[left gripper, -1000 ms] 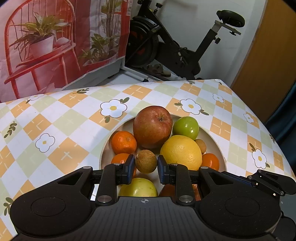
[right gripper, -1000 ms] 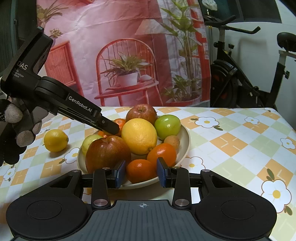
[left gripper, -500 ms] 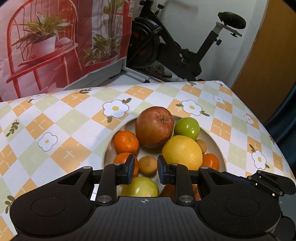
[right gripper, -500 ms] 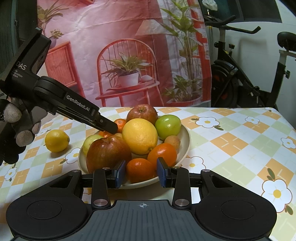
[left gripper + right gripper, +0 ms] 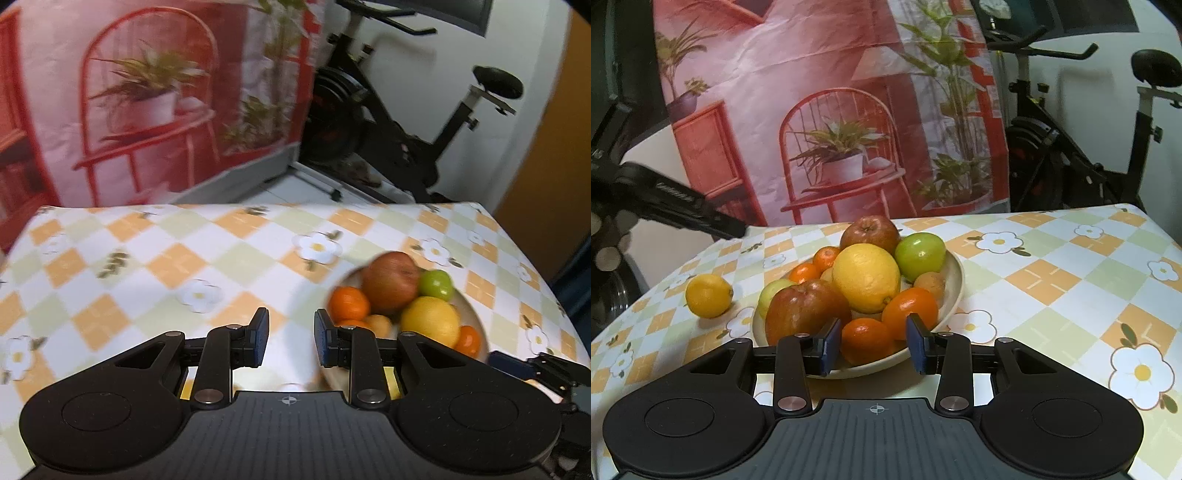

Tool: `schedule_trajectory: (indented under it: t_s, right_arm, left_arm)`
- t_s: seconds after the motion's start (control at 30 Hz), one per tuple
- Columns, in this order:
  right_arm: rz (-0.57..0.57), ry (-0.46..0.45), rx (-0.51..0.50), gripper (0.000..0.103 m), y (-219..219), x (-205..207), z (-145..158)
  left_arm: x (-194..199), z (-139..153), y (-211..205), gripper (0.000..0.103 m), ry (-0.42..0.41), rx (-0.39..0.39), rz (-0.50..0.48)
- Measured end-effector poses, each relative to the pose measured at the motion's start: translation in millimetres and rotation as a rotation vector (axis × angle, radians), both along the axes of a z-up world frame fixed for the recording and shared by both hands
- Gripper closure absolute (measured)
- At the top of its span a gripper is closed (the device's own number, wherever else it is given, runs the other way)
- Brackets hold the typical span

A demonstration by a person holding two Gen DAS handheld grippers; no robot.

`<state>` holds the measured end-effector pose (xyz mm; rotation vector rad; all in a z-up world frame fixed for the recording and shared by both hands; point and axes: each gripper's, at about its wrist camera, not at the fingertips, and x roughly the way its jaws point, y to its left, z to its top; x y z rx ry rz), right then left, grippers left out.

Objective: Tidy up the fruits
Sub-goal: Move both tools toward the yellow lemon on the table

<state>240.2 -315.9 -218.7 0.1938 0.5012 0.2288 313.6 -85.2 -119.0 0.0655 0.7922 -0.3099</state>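
1. The right gripper (image 5: 872, 342) sits low at the near edge of the plate (image 5: 955, 275), its jaws apart with nothing clamped; a mandarin (image 5: 866, 339) lies in the gap beyond the pads.
2. The left gripper (image 5: 288, 338) is spread open and empty, held over bare checked tablecloth (image 5: 155, 258), with the plate to the right of its right finger.
3. On the plate, nearest in the right wrist view, a dark red apple (image 5: 805, 310) rests left of the mandarin and an orange (image 5: 909, 307) right of it.
4. Behind them a large yellow citrus (image 5: 866, 277) sits mid-pile, with a small brown fruit (image 5: 929, 283) against the right rim.
5. Farther back are a green apple (image 5: 919, 255) and a second red apple (image 5: 870, 232).
6. A lemon (image 5: 708, 295) lies alone on the cloth, left of the plate and apart from it.
7. Beyond the table stand a printed backdrop (image 5: 831, 110) and an exercise bike (image 5: 1071, 147).
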Motion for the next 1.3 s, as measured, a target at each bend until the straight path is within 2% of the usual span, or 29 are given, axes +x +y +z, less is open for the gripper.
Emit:
schedule_trajectory:
  t_s: [0.33,0.5,0.93,1.13,1.3]
  right_arm:
    - [-0.040,0.039,0.023,0.061,-5.0,7.5,6.8]
    - [-0.027,0.044,-0.011,0.061,5.1,14.7,17.5]
    - [0.073,0.003,-0.092,0.061,66.0,39.3,58.8]
    - [0.135,0.007,-0.123,0.061,102.2,52.9,64.5]
    - [0.183,0.022,-0.133,0.061,129.1,62.4,60.7]
  left_arm:
    - [-10.7,30.4,67.4,0.075,-0.071,0.054,0.090]
    - [-10.6,42.0,98.0,0.075,-0.100,0.054,0.144]
    - [-11.3,70.7,161.3,0.075,-0.191,0.084,0.226]
    - [-12.5,79.3,181.2,0.075,-0.235,0.129,0.252]
    - [-8.7,74.4,195.6,0.075,-0.219,0.091,0.286]
